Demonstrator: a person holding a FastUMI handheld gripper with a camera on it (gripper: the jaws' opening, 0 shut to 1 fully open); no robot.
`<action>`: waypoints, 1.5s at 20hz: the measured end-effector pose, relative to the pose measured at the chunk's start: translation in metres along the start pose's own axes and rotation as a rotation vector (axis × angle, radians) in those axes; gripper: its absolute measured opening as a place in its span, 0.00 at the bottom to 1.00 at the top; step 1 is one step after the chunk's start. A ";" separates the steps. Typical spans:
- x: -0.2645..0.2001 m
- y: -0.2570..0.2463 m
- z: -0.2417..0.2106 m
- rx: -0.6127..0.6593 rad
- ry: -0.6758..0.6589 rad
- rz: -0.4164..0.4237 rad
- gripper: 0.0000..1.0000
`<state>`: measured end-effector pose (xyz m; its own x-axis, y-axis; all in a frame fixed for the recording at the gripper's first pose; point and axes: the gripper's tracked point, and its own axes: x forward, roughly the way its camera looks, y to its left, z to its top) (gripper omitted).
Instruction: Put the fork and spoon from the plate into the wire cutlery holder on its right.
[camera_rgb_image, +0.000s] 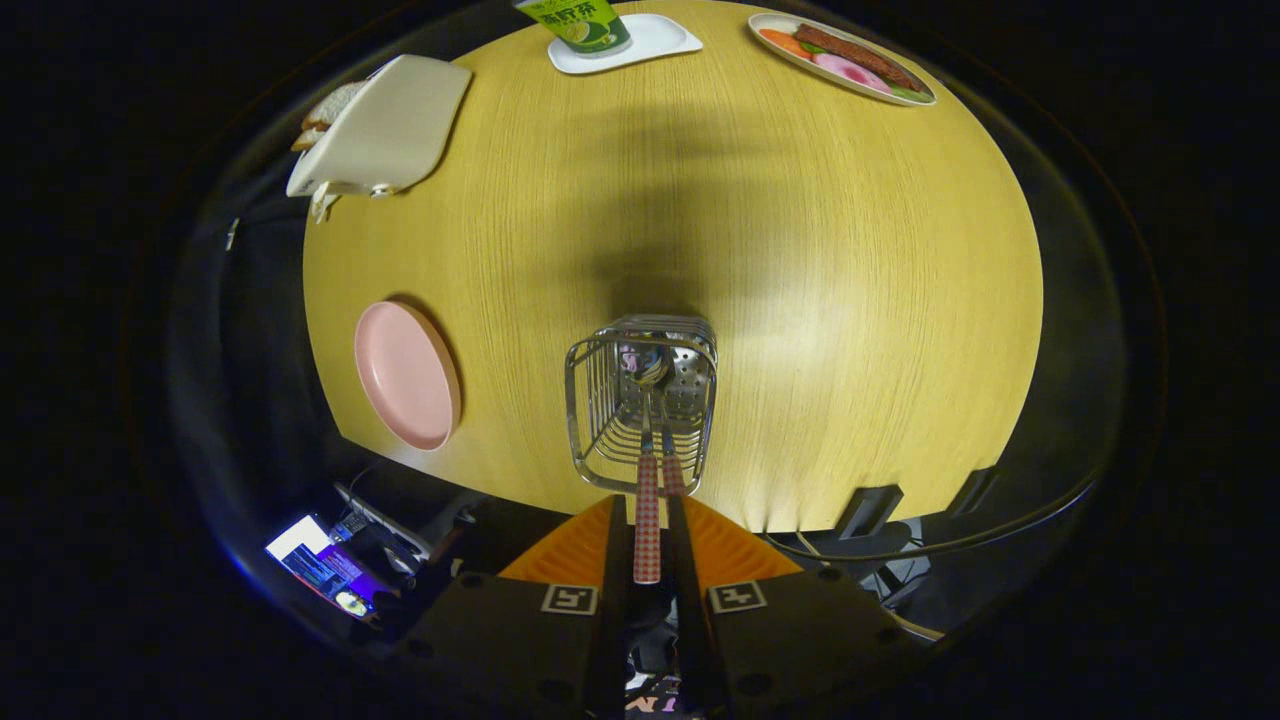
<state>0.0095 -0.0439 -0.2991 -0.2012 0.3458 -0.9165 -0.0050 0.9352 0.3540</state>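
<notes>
The wire cutlery holder (600, 400) stands on the wooden table (850, 300), just ahead of my fingers. Two pieces of cutlery with red-checked handles stand head down inside it. One handle (647, 535) runs back between my fingers, and my gripper (647, 505) is shut on it. The second handle (672, 476) leans on the holder's near rim, just right of the first. A shiny spoon bowl (650, 368) shows at the holder's bottom; I cannot tell which handle it belongs to. The pink plate (405, 375) lies bare to the left of the holder.
A white toaster (385, 130) with bread stands at the far left, a white tray (655, 40) with a green carton (585, 22) at the back, a plate of food (840, 60) far right. The table's near edge is under my fingers. Below it are a lit screen (320, 565) and cables (950, 545).
</notes>
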 end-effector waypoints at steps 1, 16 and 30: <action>-0.005 0.004 0.003 0.013 -0.051 0.023 0.30; -0.134 0.048 0.015 -0.066 -0.951 0.016 0.98; -0.276 0.079 -0.025 -0.279 -1.530 0.016 0.99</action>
<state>0.0397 -0.0671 -0.0132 0.9513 0.2627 -0.1612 -0.2229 0.9477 0.2285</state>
